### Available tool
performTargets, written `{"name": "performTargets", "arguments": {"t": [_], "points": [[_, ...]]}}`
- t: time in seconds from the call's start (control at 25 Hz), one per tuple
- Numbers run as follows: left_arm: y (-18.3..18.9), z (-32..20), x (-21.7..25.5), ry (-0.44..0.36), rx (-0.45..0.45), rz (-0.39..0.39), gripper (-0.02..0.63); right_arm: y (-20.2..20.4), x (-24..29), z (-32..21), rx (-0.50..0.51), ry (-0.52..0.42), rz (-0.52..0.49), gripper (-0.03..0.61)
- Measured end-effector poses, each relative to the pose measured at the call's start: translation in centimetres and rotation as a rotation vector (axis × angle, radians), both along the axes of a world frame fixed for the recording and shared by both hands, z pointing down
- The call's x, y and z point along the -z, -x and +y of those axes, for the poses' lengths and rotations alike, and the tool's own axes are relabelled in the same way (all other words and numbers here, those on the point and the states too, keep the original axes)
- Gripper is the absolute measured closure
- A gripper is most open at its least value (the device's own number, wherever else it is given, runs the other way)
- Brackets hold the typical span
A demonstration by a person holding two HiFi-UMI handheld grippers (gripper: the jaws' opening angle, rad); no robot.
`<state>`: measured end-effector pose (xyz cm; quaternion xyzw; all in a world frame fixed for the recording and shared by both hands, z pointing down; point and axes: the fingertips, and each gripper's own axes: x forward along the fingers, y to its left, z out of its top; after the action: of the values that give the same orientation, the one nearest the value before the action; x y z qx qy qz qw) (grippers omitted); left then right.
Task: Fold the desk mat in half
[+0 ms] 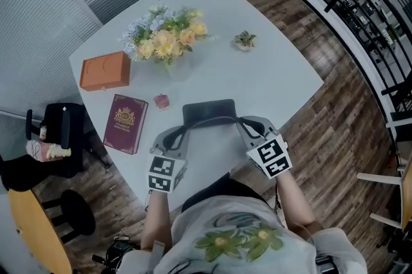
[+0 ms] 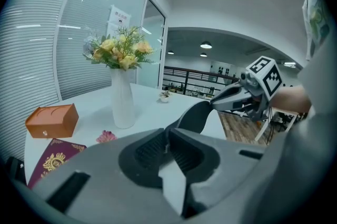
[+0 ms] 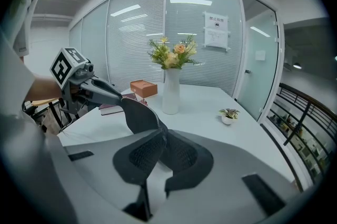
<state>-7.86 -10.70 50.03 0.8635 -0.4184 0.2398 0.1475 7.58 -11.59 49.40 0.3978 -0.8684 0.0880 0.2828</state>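
The dark desk mat (image 1: 207,110) lies near the front edge of the white table (image 1: 283,73), with its near edge lifted and curling up. My left gripper (image 1: 183,131) is shut on the mat's near left corner. My right gripper (image 1: 243,125) is shut on the near right corner. In the left gripper view the jaws (image 2: 167,148) pinch the mat (image 2: 195,115), which arcs over to the right gripper (image 2: 218,103). The right gripper view shows its jaws (image 3: 162,146) clamped on the mat (image 3: 138,112), which bends toward the left gripper (image 3: 117,97).
Beyond the mat stand a white vase of flowers (image 1: 166,41), an orange box (image 1: 105,71), a maroon book (image 1: 125,123), a small pink object (image 1: 161,101) and a small potted plant (image 1: 244,40). A chair with a black bag (image 1: 61,137) is at the table's left.
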Motion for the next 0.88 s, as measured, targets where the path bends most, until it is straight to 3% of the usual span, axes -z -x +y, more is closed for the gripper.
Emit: {"name": "performTargets", "arguments": {"t": [0.88], "points": [[0.0,-3.5,0.5,-0.03,0.012,-0.01,0.577,0.3,0.4,-3.6,0.007,0.008,-0.014,0.538]]}}
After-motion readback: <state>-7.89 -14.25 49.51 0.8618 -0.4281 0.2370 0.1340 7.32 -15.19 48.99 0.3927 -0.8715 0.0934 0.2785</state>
